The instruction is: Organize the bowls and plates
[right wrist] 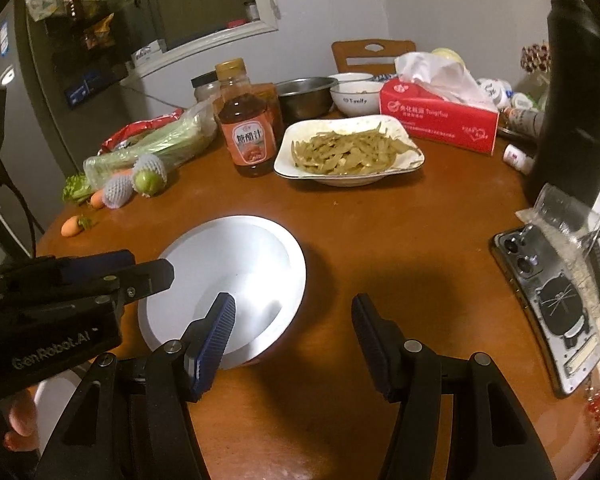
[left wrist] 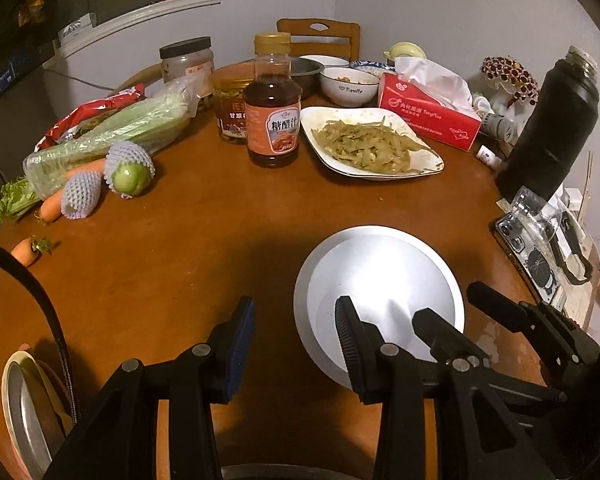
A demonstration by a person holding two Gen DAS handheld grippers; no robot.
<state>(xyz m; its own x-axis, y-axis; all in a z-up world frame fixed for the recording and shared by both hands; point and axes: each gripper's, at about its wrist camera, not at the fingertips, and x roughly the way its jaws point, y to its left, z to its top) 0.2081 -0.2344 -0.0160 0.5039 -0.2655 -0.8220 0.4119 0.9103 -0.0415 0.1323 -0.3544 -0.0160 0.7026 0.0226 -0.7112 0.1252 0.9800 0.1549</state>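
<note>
An empty white plate (left wrist: 380, 280) sits at the near edge of the round wooden table (left wrist: 220, 240); it also shows in the right wrist view (right wrist: 236, 268). My left gripper (left wrist: 296, 332) is open, its right finger over the plate's near rim, holding nothing. My right gripper (right wrist: 294, 328) is open and empty, its left finger over the plate's near right rim. A white square plate of cooked greens (left wrist: 370, 144) (right wrist: 350, 152) sits mid-table. Behind it are a white "Family" bowl (left wrist: 350, 86) (right wrist: 354, 98) and a steel bowl (right wrist: 306, 94).
A sauce bottle (left wrist: 272, 108), jars, bagged celery (left wrist: 112, 136), carrots and netted fruit (left wrist: 130, 170) lie at the left. A red tissue box (left wrist: 428, 114), a black flask (left wrist: 552, 128) and a phone (right wrist: 556, 300) are at the right. A chair (left wrist: 320, 36) stands behind.
</note>
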